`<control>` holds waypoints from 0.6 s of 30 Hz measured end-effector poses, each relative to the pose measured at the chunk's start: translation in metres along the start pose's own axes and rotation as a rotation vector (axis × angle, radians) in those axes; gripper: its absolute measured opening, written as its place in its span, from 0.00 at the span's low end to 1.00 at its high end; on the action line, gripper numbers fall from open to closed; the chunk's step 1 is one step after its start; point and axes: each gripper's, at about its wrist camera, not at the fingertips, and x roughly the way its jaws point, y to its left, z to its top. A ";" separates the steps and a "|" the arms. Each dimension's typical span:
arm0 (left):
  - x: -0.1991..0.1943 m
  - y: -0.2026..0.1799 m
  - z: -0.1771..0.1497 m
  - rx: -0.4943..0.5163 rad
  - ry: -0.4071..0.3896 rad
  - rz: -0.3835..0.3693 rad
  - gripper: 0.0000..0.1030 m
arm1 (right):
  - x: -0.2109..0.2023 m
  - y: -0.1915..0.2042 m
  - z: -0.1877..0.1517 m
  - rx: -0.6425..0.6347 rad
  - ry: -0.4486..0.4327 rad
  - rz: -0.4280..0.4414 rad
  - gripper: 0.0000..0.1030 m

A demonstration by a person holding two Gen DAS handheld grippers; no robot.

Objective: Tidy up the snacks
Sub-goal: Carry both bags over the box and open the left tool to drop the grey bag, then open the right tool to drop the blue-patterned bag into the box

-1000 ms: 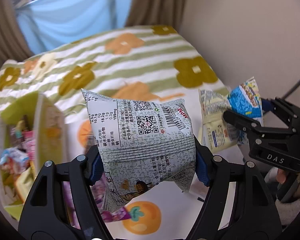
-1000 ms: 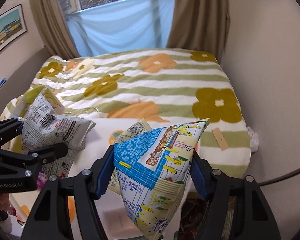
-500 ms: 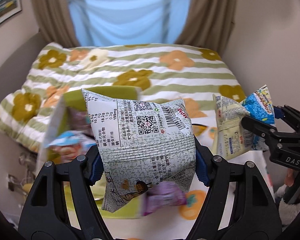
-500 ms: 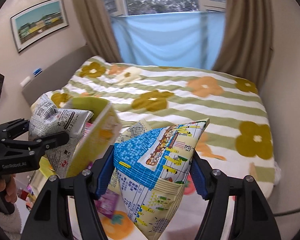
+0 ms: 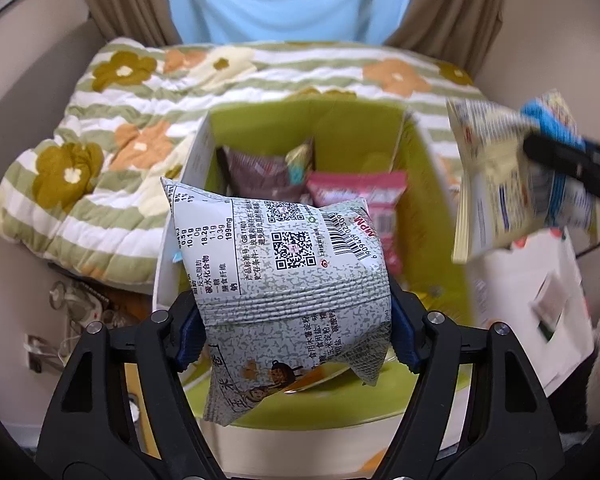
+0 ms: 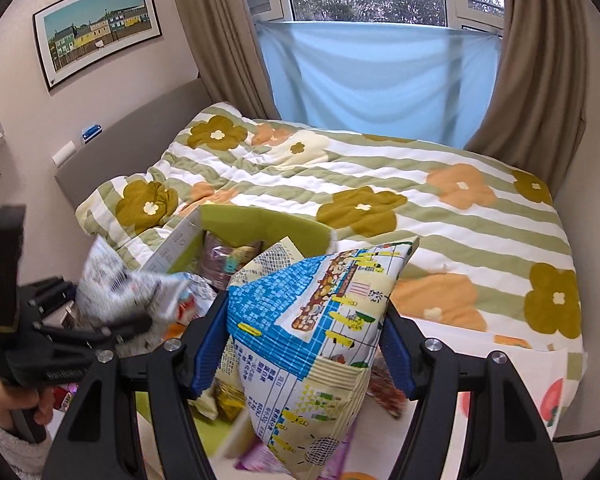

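Observation:
My left gripper (image 5: 296, 328) is shut on a grey-white snack bag (image 5: 284, 272) with a QR code, held over a green-lined snack box (image 5: 440, 208). The box holds a brown packet (image 5: 256, 172) and a pink packet (image 5: 360, 192). My right gripper (image 6: 304, 340) is shut on a blue-and-yellow snack bag (image 6: 320, 320), held beside the box's right side (image 6: 260, 220). That bag also shows blurred in the left wrist view (image 5: 500, 176). The left gripper and its grey bag (image 6: 128, 284) show blurred at the left of the right wrist view.
A bed with a striped flower quilt (image 6: 380, 184) lies behind the box. A white surface with orange fruit prints (image 5: 540, 280) sits to the right of the box. Curtains and a blue cloth (image 6: 380, 80) hang at the window.
Both grippers have swung left with their bags. The green box now sits straight under the left gripper, and its inside shows. The right gripper's bag is closer to the box.

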 end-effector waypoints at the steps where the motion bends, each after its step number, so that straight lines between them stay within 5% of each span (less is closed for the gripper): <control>1: 0.006 0.004 -0.002 0.006 0.010 -0.010 0.75 | 0.007 0.007 0.002 0.001 0.006 -0.007 0.62; 3: 0.018 0.011 -0.007 0.022 0.037 -0.023 0.90 | 0.015 0.015 0.005 0.005 0.015 -0.013 0.62; 5: 0.025 0.016 -0.009 0.044 0.047 -0.012 0.94 | 0.026 0.023 0.007 0.016 0.025 -0.020 0.62; 18: 0.022 0.038 -0.013 0.042 0.024 -0.106 0.94 | 0.058 0.041 0.010 0.073 0.077 -0.072 0.62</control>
